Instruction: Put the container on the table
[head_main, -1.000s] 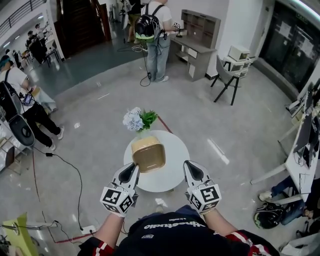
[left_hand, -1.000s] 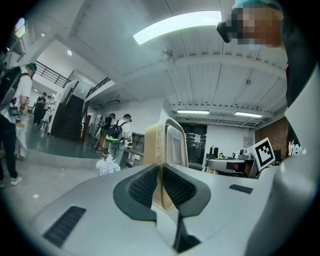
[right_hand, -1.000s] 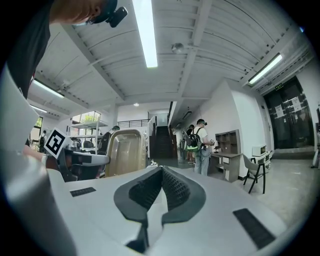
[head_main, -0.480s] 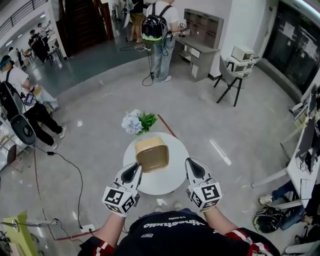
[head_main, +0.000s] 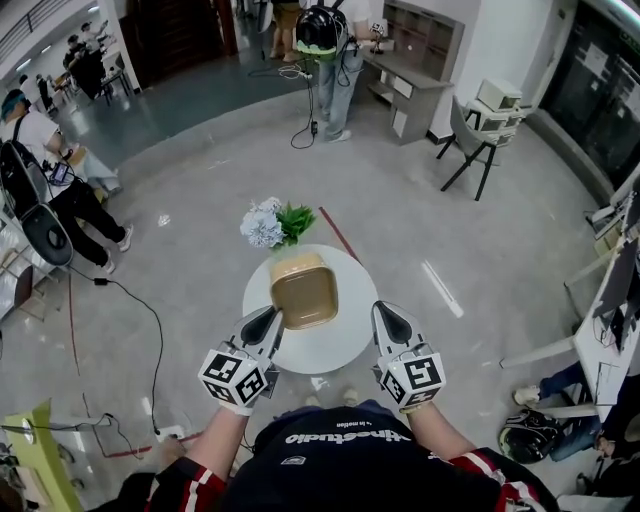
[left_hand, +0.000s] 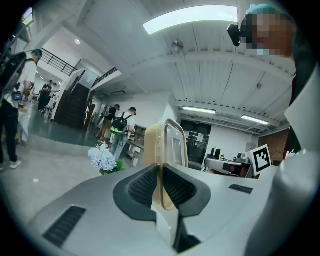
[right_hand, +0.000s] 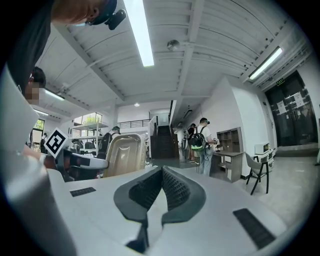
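One pinch carries the whole load: the left gripper (head_main: 271, 319) has its jaws clamped on the thin rim of the tan container (head_main: 304, 293) at its near left corner. In the left gripper view, that rim runs as a narrow strip between the ribbed pads (left_hand: 145, 184). The right gripper (head_main: 384, 313) is empty, with its jaws pressed together. It is level with the left one but apart from the container, which shows off to the side in its own view (right_hand: 122, 152).

From the head view the container sits open side up over the middle of the small round white table (head_main: 330, 352). Whether its base is touching the tabletop cannot be told from above.

The main risk is likely the grip itself. Held by one corner of a flexible lip, the tray could sag or swing on the pads. The rim could also slide out if the hand rolls while lowering. Letting go before the base is flat on the top would probably make it drop and skid, and the table leaves little margin around it. A push too far forward could carry it towards the flowers (head_main: 272, 222) just beyond the far edge. The closed right gripper is in no position to steady any of this.
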